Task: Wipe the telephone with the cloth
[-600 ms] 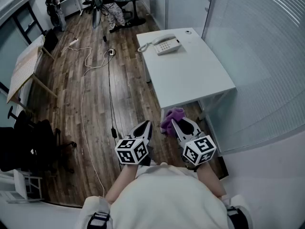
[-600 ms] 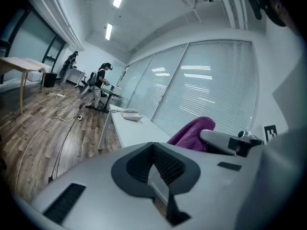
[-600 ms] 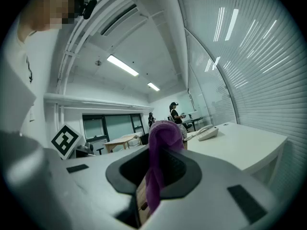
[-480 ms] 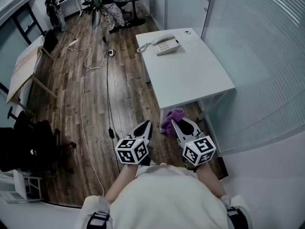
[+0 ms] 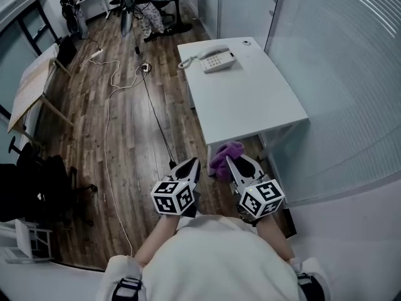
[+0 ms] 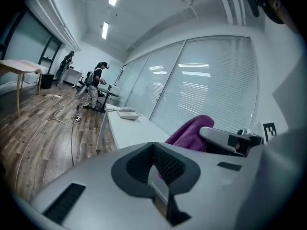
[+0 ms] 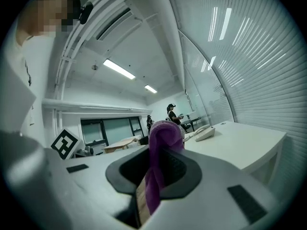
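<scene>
A white telephone (image 5: 217, 59) sits at the far end of the white table (image 5: 250, 105), its handset on the left side; it also shows small in the left gripper view (image 6: 127, 112) and the right gripper view (image 7: 206, 132). My right gripper (image 5: 229, 162) is shut on a purple cloth (image 5: 225, 156), which stands up between its jaws (image 7: 163, 143). It hangs in the air just short of the table's near edge. My left gripper (image 5: 190, 166) is beside it on the left, shut with nothing in it. The cloth (image 6: 192, 131) shows to its right.
Cables (image 5: 113, 105) trail across the wooden floor left of the table. A glass wall with blinds (image 5: 338, 74) runs along the table's right side. A wooden table (image 5: 28, 93) and dark chairs (image 5: 37, 187) stand at the left. People are at desks far back (image 5: 144, 2).
Both grippers keep their places and grips. The view has shifted slightly toward the table, and the dark cable on the floor now lies at a slant.
</scene>
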A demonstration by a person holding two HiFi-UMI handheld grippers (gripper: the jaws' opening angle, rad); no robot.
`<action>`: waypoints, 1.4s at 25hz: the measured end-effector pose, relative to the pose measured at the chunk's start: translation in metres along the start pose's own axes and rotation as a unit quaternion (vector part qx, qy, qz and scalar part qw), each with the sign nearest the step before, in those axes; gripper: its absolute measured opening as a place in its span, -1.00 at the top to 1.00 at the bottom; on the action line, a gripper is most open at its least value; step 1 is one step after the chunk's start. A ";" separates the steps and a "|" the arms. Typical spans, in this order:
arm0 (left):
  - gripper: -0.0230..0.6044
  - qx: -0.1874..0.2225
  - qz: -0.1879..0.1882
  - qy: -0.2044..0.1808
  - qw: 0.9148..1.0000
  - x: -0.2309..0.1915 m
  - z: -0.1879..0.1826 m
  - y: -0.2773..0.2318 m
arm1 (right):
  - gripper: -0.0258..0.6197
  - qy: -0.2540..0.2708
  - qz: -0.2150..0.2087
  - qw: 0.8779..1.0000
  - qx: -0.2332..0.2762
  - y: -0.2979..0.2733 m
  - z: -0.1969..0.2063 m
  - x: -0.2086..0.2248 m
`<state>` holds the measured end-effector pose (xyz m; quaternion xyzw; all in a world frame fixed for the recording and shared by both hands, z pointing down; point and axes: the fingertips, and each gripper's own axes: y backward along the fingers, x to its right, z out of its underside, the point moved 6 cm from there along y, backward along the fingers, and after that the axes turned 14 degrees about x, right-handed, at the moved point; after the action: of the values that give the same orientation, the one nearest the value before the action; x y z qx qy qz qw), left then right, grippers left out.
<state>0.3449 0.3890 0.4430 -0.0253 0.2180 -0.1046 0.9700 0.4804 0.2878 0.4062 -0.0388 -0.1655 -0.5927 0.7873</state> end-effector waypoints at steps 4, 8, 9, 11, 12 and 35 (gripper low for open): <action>0.86 -0.001 0.000 -0.001 1.000 0.006 0.001 -0.006 | 0.71 0.001 -0.002 1.000 -0.001 0.000 -0.002 0.007; 0.86 -0.005 -0.002 0.001 1.000 0.008 0.002 -0.009 | 0.71 -0.005 -0.010 1.000 -0.006 -0.004 -0.002 0.009; 0.86 -0.008 -0.004 0.003 1.000 0.008 0.005 -0.010 | 0.71 -0.007 -0.012 1.000 -0.009 -0.004 0.000 0.010; 0.86 -0.014 -0.007 0.008 1.000 0.007 0.009 -0.011 | 0.71 -0.011 -0.014 1.000 -0.016 -0.005 0.003 0.011; 0.86 -0.017 -0.009 0.009 1.000 0.006 0.010 -0.011 | 0.71 -0.011 -0.015 1.000 -0.018 -0.006 0.003 0.012; 0.86 -0.032 -0.008 0.021 0.999 -0.120 -0.049 -0.086 | 0.72 -0.009 0.003 0.999 -0.033 -0.164 0.024 0.024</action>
<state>0.2013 0.3309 0.4568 -0.0562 0.2410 -0.1060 0.9631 0.3259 0.2234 0.4141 -0.0709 -0.1531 -0.5949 0.7859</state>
